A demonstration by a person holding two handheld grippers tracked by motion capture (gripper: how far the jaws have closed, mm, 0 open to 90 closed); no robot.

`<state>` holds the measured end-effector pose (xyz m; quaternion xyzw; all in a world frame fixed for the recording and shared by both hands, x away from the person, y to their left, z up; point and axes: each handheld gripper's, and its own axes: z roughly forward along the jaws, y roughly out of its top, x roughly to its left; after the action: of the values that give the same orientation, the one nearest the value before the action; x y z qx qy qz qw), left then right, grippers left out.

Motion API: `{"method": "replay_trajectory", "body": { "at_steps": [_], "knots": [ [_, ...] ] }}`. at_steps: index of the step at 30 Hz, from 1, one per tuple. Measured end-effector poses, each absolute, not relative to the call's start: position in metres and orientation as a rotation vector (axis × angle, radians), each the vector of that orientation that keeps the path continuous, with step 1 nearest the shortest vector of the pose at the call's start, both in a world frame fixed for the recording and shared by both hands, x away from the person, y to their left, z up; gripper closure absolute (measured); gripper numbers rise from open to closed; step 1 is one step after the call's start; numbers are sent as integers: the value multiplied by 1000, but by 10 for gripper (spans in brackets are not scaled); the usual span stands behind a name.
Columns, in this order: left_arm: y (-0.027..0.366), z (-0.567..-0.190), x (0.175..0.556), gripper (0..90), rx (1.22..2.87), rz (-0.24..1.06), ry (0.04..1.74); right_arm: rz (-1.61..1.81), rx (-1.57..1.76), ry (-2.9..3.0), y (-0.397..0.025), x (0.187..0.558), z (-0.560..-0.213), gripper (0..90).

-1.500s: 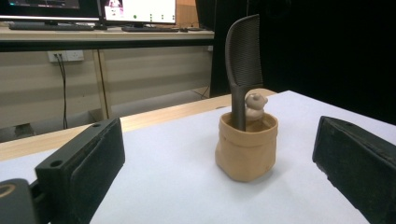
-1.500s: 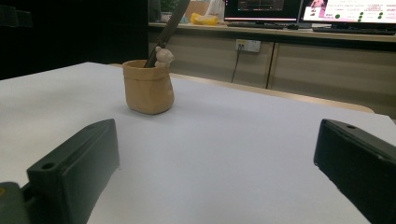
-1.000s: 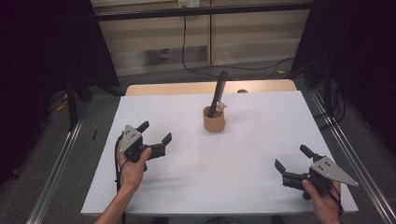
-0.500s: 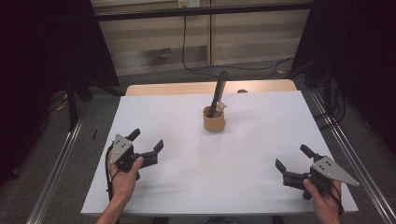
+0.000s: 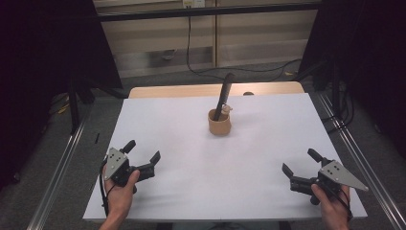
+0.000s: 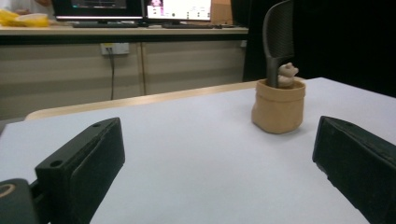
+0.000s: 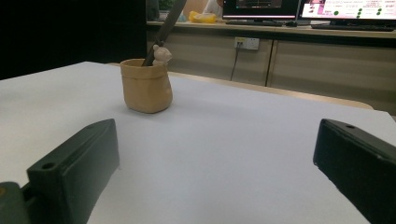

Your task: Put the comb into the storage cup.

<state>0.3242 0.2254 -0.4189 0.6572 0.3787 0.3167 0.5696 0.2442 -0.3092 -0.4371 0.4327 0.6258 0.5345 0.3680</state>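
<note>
A small tan pot (image 5: 219, 122) (image 6: 278, 106) (image 7: 146, 86) stands upright on the white table top (image 5: 191, 134), a little behind its middle. A dark comb-like tool (image 5: 223, 95) (image 6: 278, 42) leans out of it, and a small bear figure (image 5: 226, 109) (image 6: 287, 74) (image 7: 161, 54) sits at its rim. My left gripper (image 5: 142, 150) (image 6: 219, 172) rests low at the front left, open and holding nothing. At the front right my right gripper (image 5: 300, 161) (image 7: 217, 172) is open too, with nothing between its jaws. Both point toward the pot from well short of it.
A wooden table edge (image 5: 191, 90) shows behind the white top. Metal rails (image 5: 62, 172) run along both sides on the floor. Cables (image 5: 201, 67) lie behind the table, before a cabinet (image 6: 140, 65) with monitors (image 7: 345, 8) on it.
My left gripper has drawn back toward the front left corner of the table, staying open. The right gripper and the pot have not moved.
</note>
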Motion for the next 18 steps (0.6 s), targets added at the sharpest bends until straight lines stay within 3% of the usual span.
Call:
{"method": "replay_trajectory", "body": {
  "at_steps": [18],
  "knots": [
    [239,-433,287,34,1556,702,946,1376,1119,1604,-310,244,-437,0]
  ]
}}
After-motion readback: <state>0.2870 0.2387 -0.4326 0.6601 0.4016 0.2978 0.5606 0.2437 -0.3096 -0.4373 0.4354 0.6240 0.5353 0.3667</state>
